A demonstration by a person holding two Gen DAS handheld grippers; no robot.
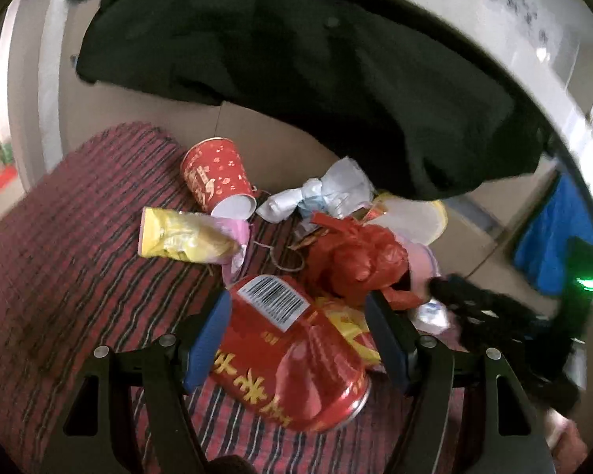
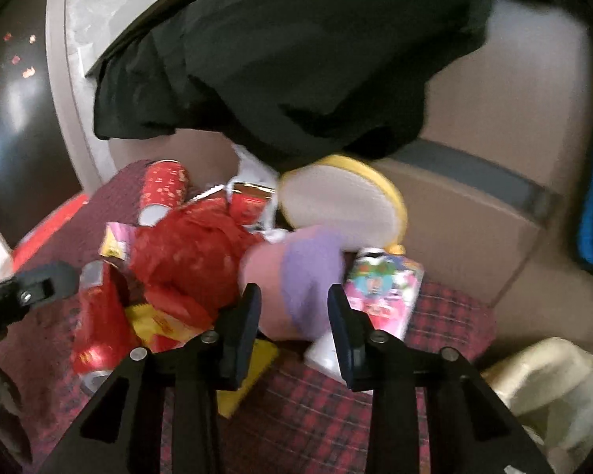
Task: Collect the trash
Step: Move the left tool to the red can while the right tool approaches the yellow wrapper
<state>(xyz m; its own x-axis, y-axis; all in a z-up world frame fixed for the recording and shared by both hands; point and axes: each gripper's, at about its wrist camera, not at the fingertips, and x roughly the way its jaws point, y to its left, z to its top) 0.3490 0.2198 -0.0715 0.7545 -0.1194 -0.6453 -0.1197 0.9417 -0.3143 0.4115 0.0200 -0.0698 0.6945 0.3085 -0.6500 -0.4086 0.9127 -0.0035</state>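
A heap of trash lies on a red striped cloth (image 1: 79,205), and both grippers are down among it.

Farthest left in the left wrist view lies a yellow wrapper (image 1: 182,237), flat on the cloth. Just behind it a red cup (image 1: 217,175) lies on its side, mouth toward the camera. Next comes a big red can (image 1: 292,351) with a barcode label, dented, lying on its side. The left gripper (image 1: 298,330) is wide open with its blue-padded fingers on either side of the can; whether the pads touch it I cannot tell. Behind the can sits a knotted red bag (image 1: 359,256), and behind that some crumpled white paper (image 1: 328,193). A black cloth (image 1: 316,79) hangs over everything.

In the right wrist view, the red bag (image 2: 193,252) is at left. The right gripper (image 2: 294,316) is open around a pink and purple pouch (image 2: 292,276), fingers on either side; contact is unclear through the blur. Just right of it lies a pink printed packet (image 2: 383,292). Behind stands a yellow-rimmed lid (image 2: 336,205), and a cardboard box (image 2: 474,229) beyond the cloth.
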